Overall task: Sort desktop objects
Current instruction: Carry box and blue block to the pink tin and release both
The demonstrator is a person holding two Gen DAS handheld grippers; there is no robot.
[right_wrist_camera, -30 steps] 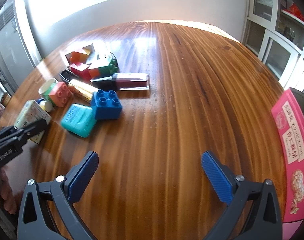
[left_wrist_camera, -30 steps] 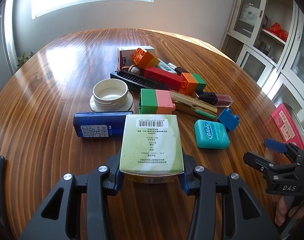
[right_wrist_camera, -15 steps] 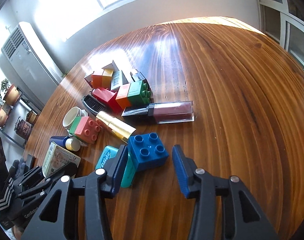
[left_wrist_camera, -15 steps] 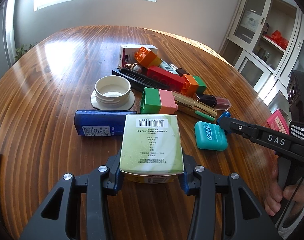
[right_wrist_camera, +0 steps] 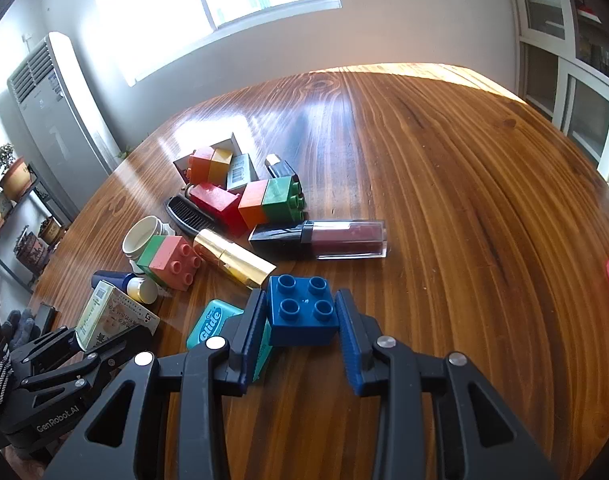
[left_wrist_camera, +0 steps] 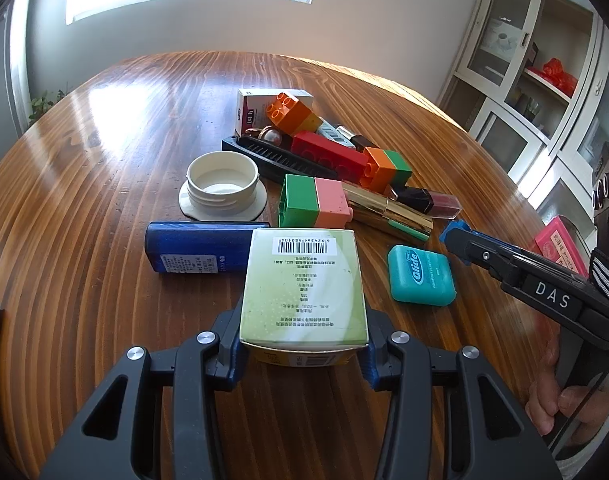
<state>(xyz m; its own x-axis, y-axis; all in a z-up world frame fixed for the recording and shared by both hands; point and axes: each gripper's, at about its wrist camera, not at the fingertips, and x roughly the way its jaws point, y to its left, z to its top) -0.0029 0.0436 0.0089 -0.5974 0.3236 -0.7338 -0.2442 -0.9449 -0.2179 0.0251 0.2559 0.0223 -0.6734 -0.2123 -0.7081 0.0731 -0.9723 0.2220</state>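
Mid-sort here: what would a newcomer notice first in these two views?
First, the left tongs clamped on a pale green box up close, and the right tongs closing around a blue block beside the teal floss case. Behind them, a jumble of colourful blocks and cosmetics crowds the middle of the wooden table.

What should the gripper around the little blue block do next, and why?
Probably finish squeezing, then lift. The right gripper is closing with the small blue four-stud plastic block between its pads, and the block still sits on the wooden table, close beside the teal floss case. A firm hold first should stop it slipping. The left gripper is busy holding the pale green carton.
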